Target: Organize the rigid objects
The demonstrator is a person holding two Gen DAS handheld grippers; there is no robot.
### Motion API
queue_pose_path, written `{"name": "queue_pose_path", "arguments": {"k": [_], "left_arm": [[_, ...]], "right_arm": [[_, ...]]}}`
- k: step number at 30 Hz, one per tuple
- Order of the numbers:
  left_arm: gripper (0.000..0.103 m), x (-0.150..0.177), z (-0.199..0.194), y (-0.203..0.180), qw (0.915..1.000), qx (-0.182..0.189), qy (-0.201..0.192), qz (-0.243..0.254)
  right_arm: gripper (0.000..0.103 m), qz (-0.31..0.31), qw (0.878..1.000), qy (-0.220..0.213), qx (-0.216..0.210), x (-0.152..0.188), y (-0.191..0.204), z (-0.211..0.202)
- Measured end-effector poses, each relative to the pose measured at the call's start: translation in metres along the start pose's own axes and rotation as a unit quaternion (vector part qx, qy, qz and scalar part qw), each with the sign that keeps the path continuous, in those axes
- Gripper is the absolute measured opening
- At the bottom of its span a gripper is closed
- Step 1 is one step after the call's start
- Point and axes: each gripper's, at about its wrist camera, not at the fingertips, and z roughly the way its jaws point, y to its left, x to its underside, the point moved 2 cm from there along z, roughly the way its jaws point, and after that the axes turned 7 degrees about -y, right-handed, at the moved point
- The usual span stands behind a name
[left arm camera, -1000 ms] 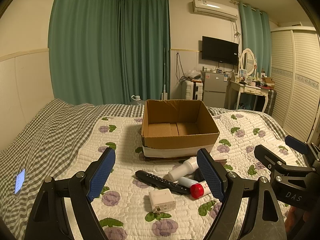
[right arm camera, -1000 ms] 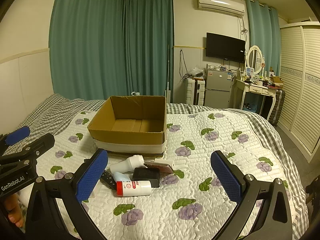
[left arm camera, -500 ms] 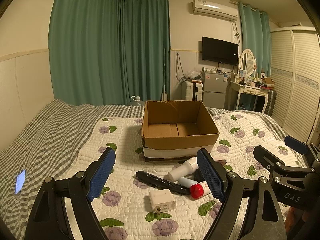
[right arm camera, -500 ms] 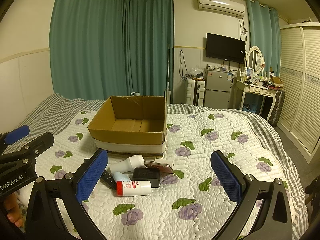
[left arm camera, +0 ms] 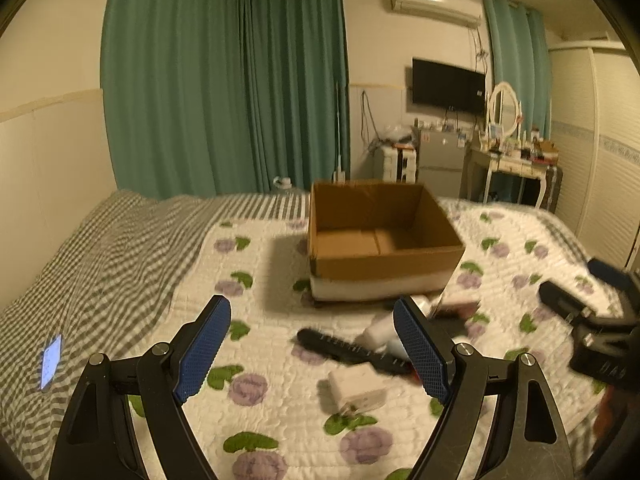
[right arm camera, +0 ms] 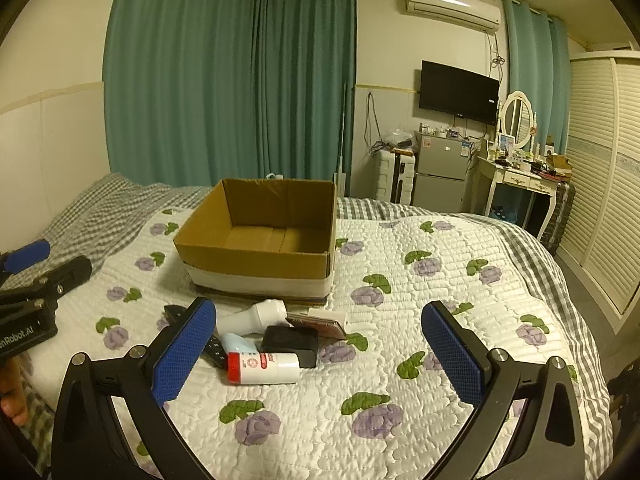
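Note:
An open cardboard box (left arm camera: 380, 240) (right arm camera: 260, 236) stands empty on the quilted bed. In front of it lies a small heap: a black remote (left arm camera: 348, 350), a white charger block (left arm camera: 357, 390), a white bottle (right arm camera: 256, 316), a red-capped white tube (right arm camera: 264, 367), a black case (right arm camera: 291, 342) and a flat brownish device (right arm camera: 320, 324). My left gripper (left arm camera: 316, 354) is open and empty, above the remote and charger. My right gripper (right arm camera: 318, 356) is open and empty, above the quilt right of the heap. The right gripper also shows at the left wrist view's right edge (left arm camera: 592, 320).
A lit phone (left arm camera: 51, 360) lies on the checked blanket at the left. Green curtains (right arm camera: 228, 80) hang behind the bed. A fridge (right arm camera: 440, 172), a dressing table (right arm camera: 516, 184) and a wardrobe (right arm camera: 600, 184) stand along the right. The bed's right edge (right arm camera: 576, 320) drops to the floor.
My left gripper has shifted left and forward; its view is now blurred and the heap sits further right. The right gripper has barely moved. Both stay open.

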Motion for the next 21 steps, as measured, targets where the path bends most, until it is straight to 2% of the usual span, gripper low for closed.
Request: {"name": "queue_pose_path", "arguments": {"k": [7,11,19,20,21], "left_arm": [[0.086,0.042,0.042,-0.008,0.9964,0.009,0.084,0.003],[0.086,0.066,0.067,-0.030,0.9903,0.041,0.133,0.006],[0.082,0.095,0.111,-0.041,0.9778,0.039,0.206,-0.002],[0.075,0.098,0.113,-0.042,0.9768,0.042,0.210,-0.001],[0.060,0.101,0.114,-0.041,0.9758,0.050,0.213,-0.005]], "right_arm": [[0.103,0.003,0.999,0.033,-0.007,0.014,-0.003,0.024],[0.103,0.003,0.999,0.051,-0.009,0.022,-0.004,0.036],[0.103,0.002,0.997,0.081,-0.013,0.033,-0.007,0.057],[0.103,0.001,0.996,0.086,-0.015,0.035,-0.006,0.060],[0.103,0.000,0.996,0.089,-0.016,0.036,-0.005,0.062]]}}
